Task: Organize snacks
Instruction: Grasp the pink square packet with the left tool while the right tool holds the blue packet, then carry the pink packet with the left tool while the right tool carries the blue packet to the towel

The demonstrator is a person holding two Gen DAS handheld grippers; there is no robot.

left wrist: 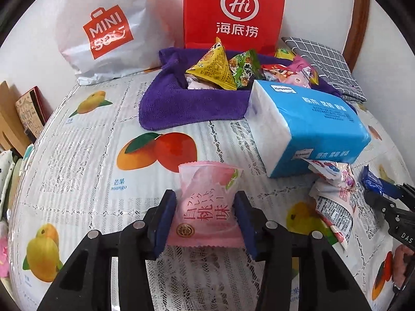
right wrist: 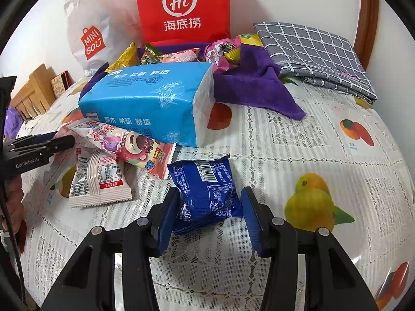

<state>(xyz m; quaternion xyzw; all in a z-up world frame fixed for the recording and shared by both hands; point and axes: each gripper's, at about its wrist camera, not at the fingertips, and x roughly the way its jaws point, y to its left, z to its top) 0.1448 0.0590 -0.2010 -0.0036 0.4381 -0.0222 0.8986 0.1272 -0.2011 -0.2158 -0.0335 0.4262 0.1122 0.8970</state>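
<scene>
A pink peach-flavour snack packet [left wrist: 205, 178] sits upright between the blue pads of my left gripper [left wrist: 205, 197], which is shut on it over the fruit-print tablecloth [left wrist: 85, 155]. My right gripper [right wrist: 210, 193] is shut on a dark blue snack packet [right wrist: 205, 181], barcode side up. Several more snacks, among them a yellow triangular packet [left wrist: 212, 70], lie piled on a purple towel [left wrist: 181, 103] at the back. A pink bear-print packet [right wrist: 129, 145] and a white packet [right wrist: 98, 181] lie loose between the two grippers.
A blue tissue pack [left wrist: 311, 127] lies in front of the towel. A red paper bag [left wrist: 233, 10] and a white shopping bag [left wrist: 103, 26] stand against the wall. A folded grey checked cloth [right wrist: 316, 54] lies at the back right. A wooden chair [right wrist: 33, 88] stands at the left.
</scene>
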